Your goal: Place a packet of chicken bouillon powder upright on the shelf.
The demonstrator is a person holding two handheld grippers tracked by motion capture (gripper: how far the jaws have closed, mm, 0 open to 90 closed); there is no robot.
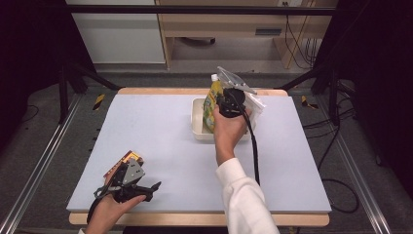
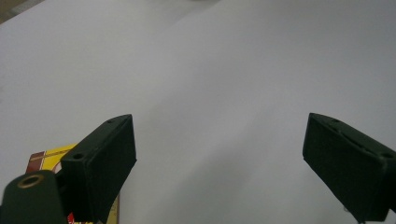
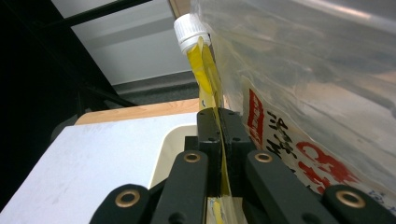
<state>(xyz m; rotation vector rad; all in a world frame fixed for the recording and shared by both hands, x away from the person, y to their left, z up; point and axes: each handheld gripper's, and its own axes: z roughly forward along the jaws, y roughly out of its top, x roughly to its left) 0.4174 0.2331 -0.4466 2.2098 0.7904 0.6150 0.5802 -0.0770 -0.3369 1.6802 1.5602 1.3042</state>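
A yellow spouted pouch (image 1: 212,100) with a white cap (image 3: 187,31) stands upright in a cream tray (image 1: 197,129) at the back middle of the table. My right gripper (image 1: 220,105) is shut on the pouch's thin edge (image 3: 208,79), jaws pressed together around it. A clear plastic bag with red print (image 3: 308,93) leans right beside the pouch. My left gripper (image 1: 146,191) rests near the front left edge, open, with bare table between its jaws (image 2: 219,154). A yellow and red packet (image 1: 127,161) lies just beside the left gripper; its corner (image 2: 49,157) shows by the left jaw.
The light grey mat (image 1: 160,146) covers a wooden table with a wide bare stretch between the two hands. Black frame rails (image 1: 44,156) run along both sides. A black cable (image 1: 254,151) trails from the right gripper over the mat.
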